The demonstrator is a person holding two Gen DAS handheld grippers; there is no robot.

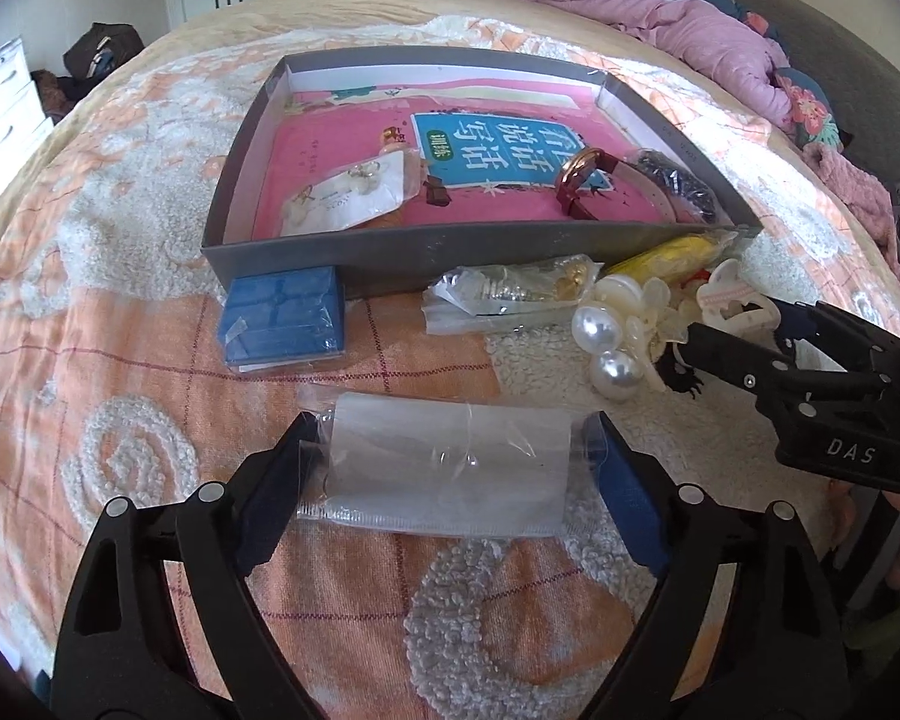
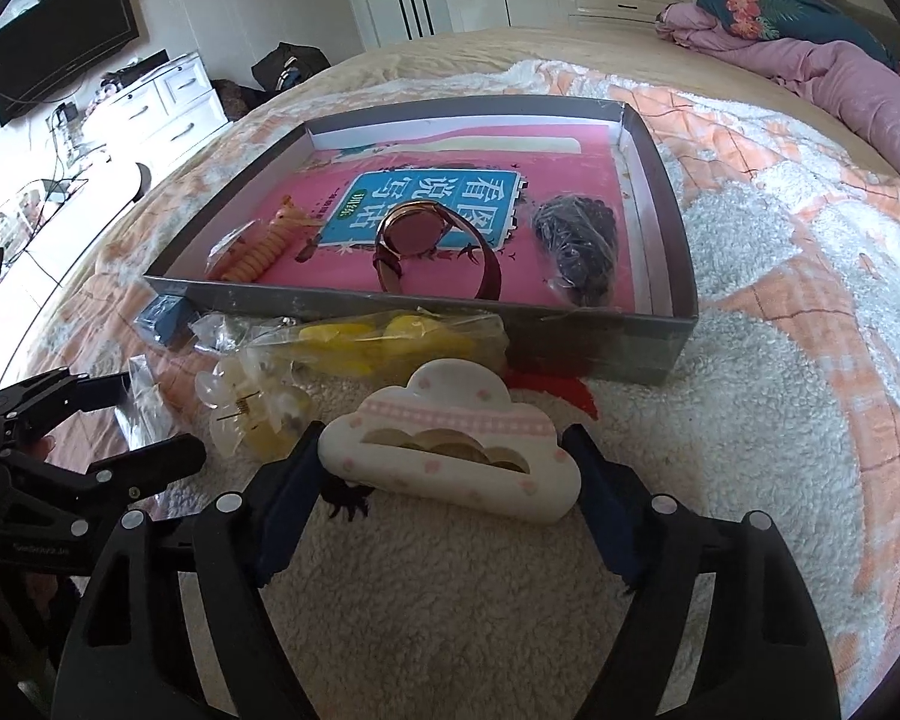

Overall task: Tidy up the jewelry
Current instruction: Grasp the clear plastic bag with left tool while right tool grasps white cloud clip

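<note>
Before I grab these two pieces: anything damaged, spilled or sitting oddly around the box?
Nothing looks damaged or spilled. One oddity: the grey box is lined with a pink book lying upside down, and the watch rests on its edge rather than flat.

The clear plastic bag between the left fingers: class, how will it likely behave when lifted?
The clear plastic bag looks thin and crinkled, so probably floppy and light. Its glossy film may slip between the fingers. It lies flat on the blanket, so rolling seems unlikely.
</note>
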